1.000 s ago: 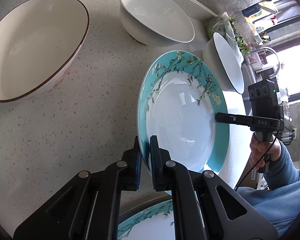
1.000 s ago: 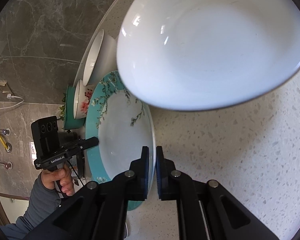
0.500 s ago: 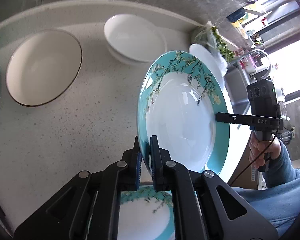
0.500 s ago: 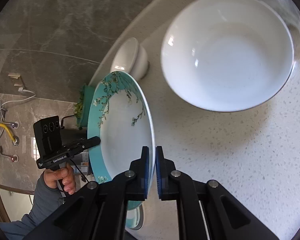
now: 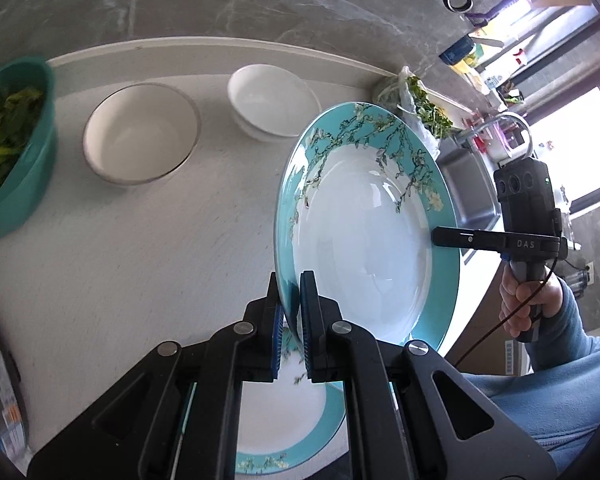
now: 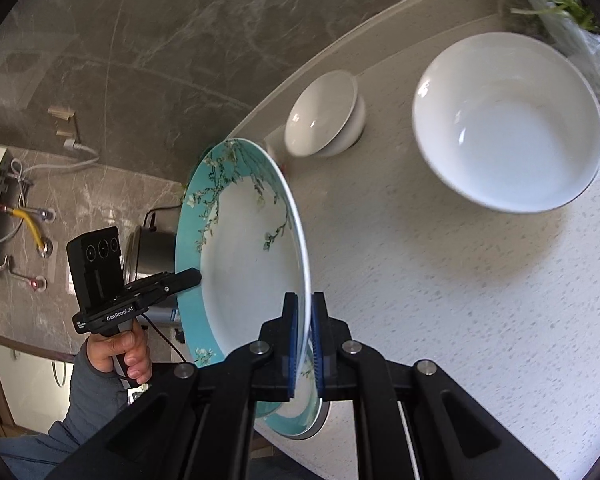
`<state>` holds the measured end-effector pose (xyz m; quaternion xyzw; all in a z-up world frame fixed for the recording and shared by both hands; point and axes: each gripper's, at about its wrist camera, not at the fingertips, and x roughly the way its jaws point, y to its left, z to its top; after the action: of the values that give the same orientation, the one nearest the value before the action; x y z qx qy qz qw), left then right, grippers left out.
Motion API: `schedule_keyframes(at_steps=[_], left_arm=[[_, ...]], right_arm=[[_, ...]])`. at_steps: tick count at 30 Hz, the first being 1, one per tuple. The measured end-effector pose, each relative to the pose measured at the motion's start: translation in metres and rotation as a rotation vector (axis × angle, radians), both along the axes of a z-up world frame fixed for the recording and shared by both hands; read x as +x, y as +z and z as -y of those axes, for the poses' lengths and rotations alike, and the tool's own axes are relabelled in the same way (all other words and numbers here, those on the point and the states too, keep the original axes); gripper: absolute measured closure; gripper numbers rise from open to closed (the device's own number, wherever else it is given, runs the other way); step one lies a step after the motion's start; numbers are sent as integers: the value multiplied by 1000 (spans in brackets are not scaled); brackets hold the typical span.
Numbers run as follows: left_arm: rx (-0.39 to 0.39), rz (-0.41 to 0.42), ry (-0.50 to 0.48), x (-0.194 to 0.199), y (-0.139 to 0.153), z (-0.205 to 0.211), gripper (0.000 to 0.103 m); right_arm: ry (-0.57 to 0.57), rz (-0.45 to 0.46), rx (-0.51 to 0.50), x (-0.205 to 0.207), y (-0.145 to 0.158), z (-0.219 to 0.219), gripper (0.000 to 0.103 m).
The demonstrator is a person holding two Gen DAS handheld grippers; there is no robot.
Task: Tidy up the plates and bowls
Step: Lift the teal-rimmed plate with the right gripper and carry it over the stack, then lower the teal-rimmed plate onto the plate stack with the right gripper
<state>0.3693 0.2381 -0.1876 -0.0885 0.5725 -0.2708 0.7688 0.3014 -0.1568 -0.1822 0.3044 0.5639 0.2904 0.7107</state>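
A turquoise plate (image 5: 364, 240) with white blossom branches hangs tilted above the counter, held from two sides. My left gripper (image 5: 291, 296) is shut on its near rim. My right gripper (image 6: 304, 308) is shut on the opposite rim, and its finger shows in the left wrist view as the right gripper (image 5: 440, 237). A second matching plate (image 5: 300, 436) lies flat on the counter below. Farther back stand a brown-rimmed bowl (image 5: 140, 136) and a white bowl (image 5: 274, 100). In the right wrist view they appear as the small bowl (image 6: 324, 120) and the large white bowl (image 6: 508, 120).
A teal basin of greens (image 5: 8, 148) sits at the counter's left. A bag of greens (image 5: 420, 110) lies by the sink (image 5: 468, 200) on the right. A dark pot (image 6: 148, 256) stands behind the plate. Grey marble wall backs the speckled counter (image 6: 460, 300).
Both grippers have risen with the plate between them, so the bowls and counter look farther away. The teal basin has come into the left wrist view.
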Motion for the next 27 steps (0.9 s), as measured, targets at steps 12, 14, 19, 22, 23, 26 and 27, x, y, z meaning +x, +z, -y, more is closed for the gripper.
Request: schedule_keyframes(at_steps=[12, 14, 19, 22, 23, 26, 27], left_arm=[[-2, -37, 98, -68, -19, -60, 97], [1, -44, 115, -82, -26, -70, 97], [-6, -76, 157, -114, -46, -88, 96], [-13, -102, 177, -130, -63, -97, 96], [-13, -108, 181, -134, -68, -98, 96], [-4, -125, 192, -147, -84, -101, 96], [-2, -127, 195, -151, -88, -102, 95]], right_arm=[[105, -38, -6, -27, -12, -55, 94], [122, -47, -12, -33, -17, -62, 94], [157, -74, -33, -46, -33, -79, 94], [170, -96, -46, -54, -44, -86, 94], [173, -102, -50, -56, -48, -88, 94], [186, -113, -76, -60, -56, -94, 94], [189, -114, -87, -62, -59, -96, 94]])
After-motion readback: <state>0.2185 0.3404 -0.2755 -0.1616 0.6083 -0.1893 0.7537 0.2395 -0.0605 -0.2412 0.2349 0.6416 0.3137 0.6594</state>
